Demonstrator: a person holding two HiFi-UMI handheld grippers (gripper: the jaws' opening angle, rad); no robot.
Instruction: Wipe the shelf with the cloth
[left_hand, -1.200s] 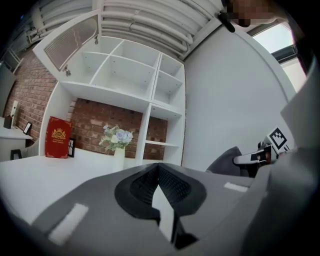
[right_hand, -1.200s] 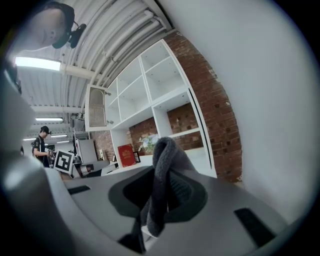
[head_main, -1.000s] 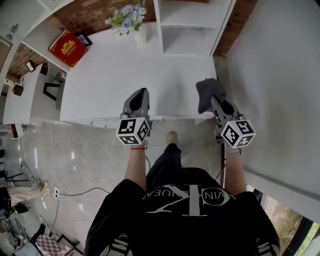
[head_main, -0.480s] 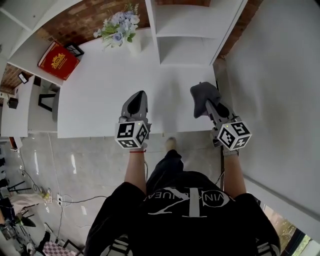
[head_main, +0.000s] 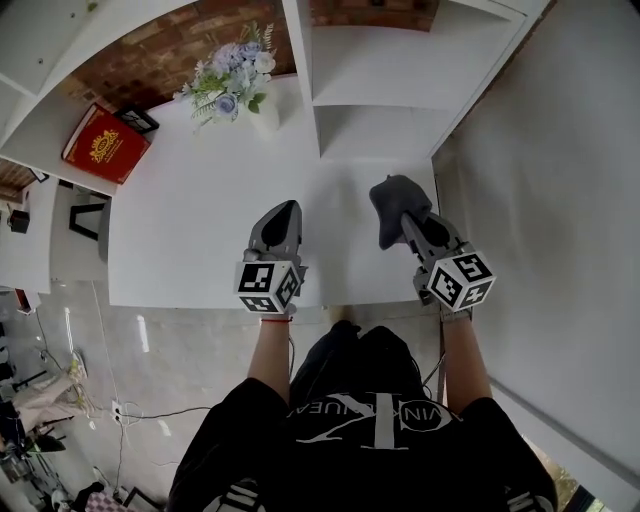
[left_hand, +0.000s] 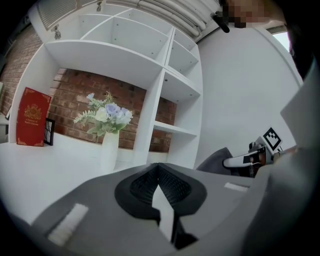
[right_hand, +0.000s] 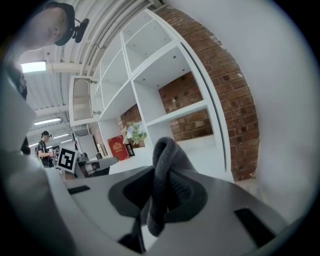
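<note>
In the head view my right gripper (head_main: 402, 218) is shut on a dark grey cloth (head_main: 392, 198), which bunches up over the jaws above the white table's (head_main: 190, 220) right part. The right gripper view shows the cloth (right_hand: 167, 159) folded in a loop between the pads. The white shelf unit (head_main: 372, 95) stands just beyond it at the back of the table, its lowest compartments open towards me. My left gripper (head_main: 283, 212) hovers over the table's middle, shut with nothing in it; its pads meet in the left gripper view (left_hand: 159, 172).
A white vase of pale flowers (head_main: 238, 80) stands left of the shelf unit. A red book (head_main: 104, 146) and a small black picture frame (head_main: 141, 120) lean at the table's far left. A white wall (head_main: 560, 180) runs along the right. A brick wall (head_main: 190, 35) backs the shelves.
Both grippers have moved forward from the table's front edge to over its top, nearer the shelf unit. The right one still grips the cloth. The person has stepped closer.
</note>
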